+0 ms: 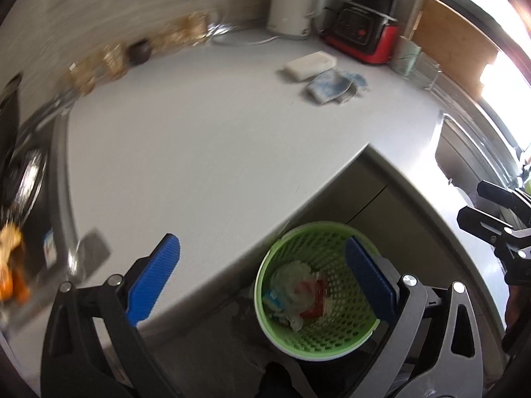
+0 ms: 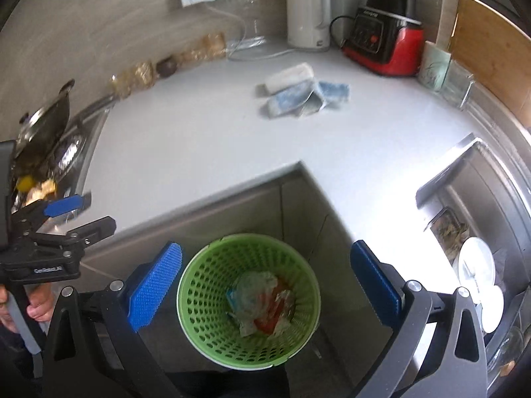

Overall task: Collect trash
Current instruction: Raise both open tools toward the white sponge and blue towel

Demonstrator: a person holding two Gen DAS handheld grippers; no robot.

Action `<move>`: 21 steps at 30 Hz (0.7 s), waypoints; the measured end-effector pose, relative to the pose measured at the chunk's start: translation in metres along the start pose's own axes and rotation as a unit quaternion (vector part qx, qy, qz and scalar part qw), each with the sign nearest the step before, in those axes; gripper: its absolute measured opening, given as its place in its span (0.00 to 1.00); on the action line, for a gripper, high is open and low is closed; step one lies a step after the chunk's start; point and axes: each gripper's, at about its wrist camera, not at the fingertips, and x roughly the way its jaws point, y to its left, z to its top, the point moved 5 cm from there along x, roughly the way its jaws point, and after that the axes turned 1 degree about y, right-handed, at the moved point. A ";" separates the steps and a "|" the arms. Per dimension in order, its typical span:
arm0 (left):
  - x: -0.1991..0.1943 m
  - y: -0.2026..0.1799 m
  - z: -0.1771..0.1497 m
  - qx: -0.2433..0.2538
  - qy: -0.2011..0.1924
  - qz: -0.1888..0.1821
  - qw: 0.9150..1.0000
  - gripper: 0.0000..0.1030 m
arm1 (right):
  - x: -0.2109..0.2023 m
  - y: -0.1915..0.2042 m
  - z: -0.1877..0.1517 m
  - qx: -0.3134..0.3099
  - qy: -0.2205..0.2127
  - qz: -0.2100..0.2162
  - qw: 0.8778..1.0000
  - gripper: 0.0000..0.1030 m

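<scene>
A green perforated basket (image 1: 327,248) (image 2: 215,265) stands on the floor below the counter's inner corner. It holds crumpled clear plastic and a red wrapper (image 1: 305,293) (image 2: 265,301). My left gripper (image 1: 262,243) is open above the counter edge, with the basket under its right finger. My right gripper (image 2: 265,248) hangs open high over the basket, nothing between its blue pads. Blue-and-white wrappers (image 1: 332,86) (image 2: 305,99) lie on the white counter beside a white block (image 1: 312,63) (image 2: 288,74). Each gripper shows at the edge of the other's view: the right (image 1: 478,204), the left (image 2: 86,215).
A white kettle (image 2: 307,16) and a red-based blender (image 2: 385,43) stand at the back wall. A stove with a pan (image 2: 46,126) is at the left. The sink (image 2: 471,199) and white plates (image 2: 476,265) are at the right. A hand (image 2: 39,305) grips the left tool's handle.
</scene>
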 end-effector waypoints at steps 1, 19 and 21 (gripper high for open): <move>0.002 -0.003 0.008 0.006 -0.004 -0.004 1.000 0.92 | 0.001 -0.005 0.006 -0.001 -0.002 0.001 1.000 0.98; 0.119 -0.062 0.199 0.246 0.006 -0.081 0.966 0.92 | 0.061 -0.063 0.112 0.024 -0.011 0.019 0.999 0.98; 0.141 -0.063 0.215 0.267 0.016 -0.096 0.959 0.92 | 0.074 -0.067 0.122 0.049 -0.009 0.007 0.999 0.98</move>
